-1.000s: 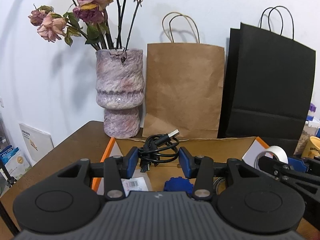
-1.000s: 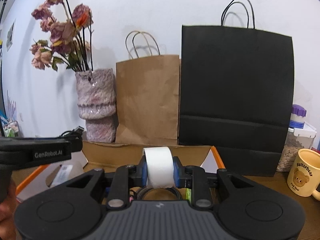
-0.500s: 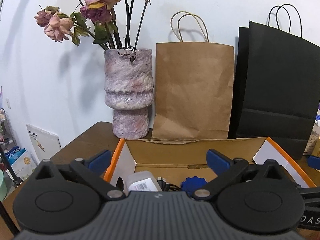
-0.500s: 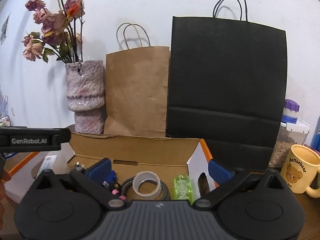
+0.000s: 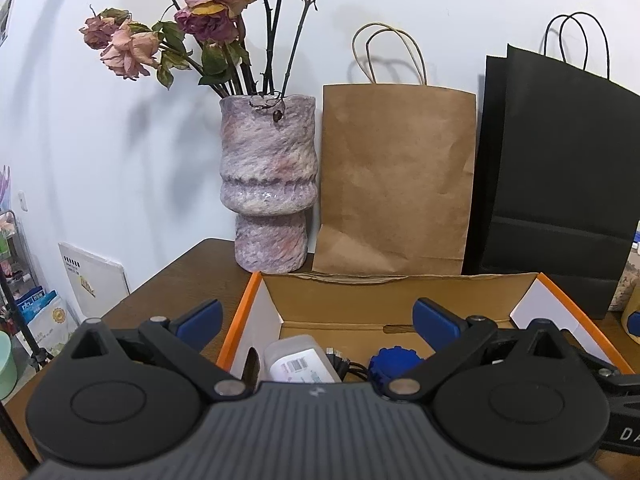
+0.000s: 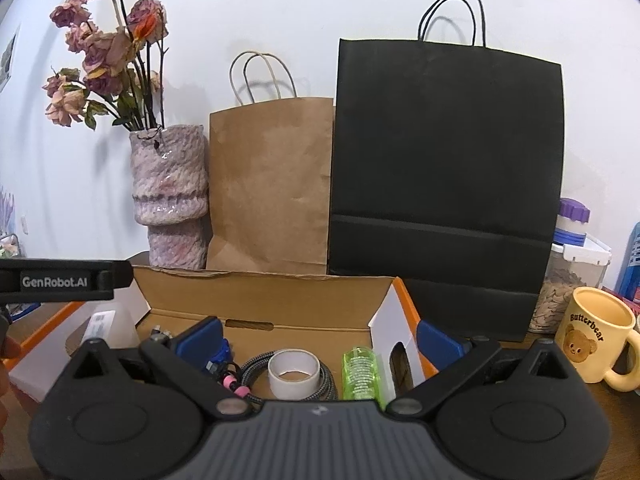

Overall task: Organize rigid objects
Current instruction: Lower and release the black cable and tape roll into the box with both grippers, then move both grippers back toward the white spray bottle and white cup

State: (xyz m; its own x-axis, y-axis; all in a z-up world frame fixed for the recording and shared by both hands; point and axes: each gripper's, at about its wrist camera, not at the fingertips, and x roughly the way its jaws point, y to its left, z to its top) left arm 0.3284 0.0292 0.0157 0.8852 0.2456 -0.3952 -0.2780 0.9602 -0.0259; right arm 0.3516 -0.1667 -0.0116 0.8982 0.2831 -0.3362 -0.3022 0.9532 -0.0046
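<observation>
An open cardboard box with orange edges sits on the brown table. In the left wrist view it holds a clear container with a barcode label, a black cable and a blue ridged cap. In the right wrist view it holds a white tape roll, a braided cable and a green ridged bottle. My left gripper is open and empty above the box's left part. My right gripper is open and empty above its right part.
A mottled vase of dried roses, a brown paper bag and a black paper bag stand behind the box against the wall. A yellow bear mug and a lidded jar stand at the right.
A second ago my left gripper held the black cable and my right held the tape roll. Both opened and the items now lie in the box. Both grippers have drawn back slightly.
</observation>
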